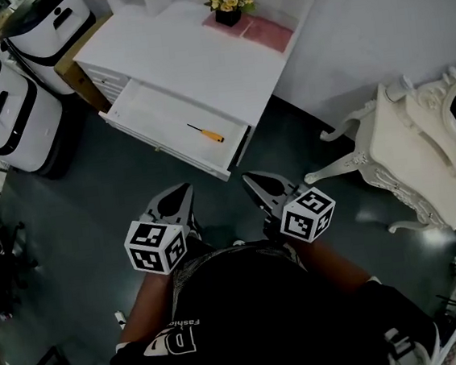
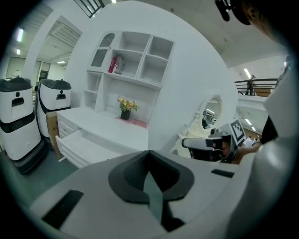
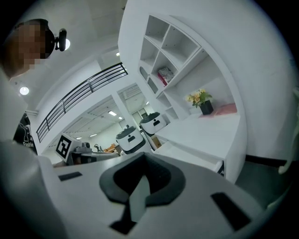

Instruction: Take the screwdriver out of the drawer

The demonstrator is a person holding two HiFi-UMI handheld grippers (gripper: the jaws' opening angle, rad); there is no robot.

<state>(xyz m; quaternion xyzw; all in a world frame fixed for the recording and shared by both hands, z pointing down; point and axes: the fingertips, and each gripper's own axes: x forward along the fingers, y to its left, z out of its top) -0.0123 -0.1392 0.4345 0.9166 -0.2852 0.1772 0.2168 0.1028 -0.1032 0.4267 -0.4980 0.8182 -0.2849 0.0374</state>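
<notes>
A screwdriver (image 1: pixel 207 133) with an orange handle and a thin dark shaft lies in the open white drawer (image 1: pixel 150 115) of the desk. Both grippers hang over the dark floor in front of the drawer, well short of it. My left gripper (image 1: pixel 182 190) has its jaws pressed together with nothing between them; its own view shows the drawer (image 2: pixel 81 147) at the left. My right gripper (image 1: pixel 250 181) is likewise shut and holds nothing; in its view the drawer (image 3: pixel 196 157) sits at mid right.
The white desk (image 1: pixel 190 56) carries a flower pot (image 1: pixel 227 3) on a pink mat at its back. Two white-and-black machines (image 1: pixel 6 112) stand at the left. An ornate white table (image 1: pixel 407 155) stands at the right. Dark floor (image 1: pixel 115 185) lies between me and the drawer.
</notes>
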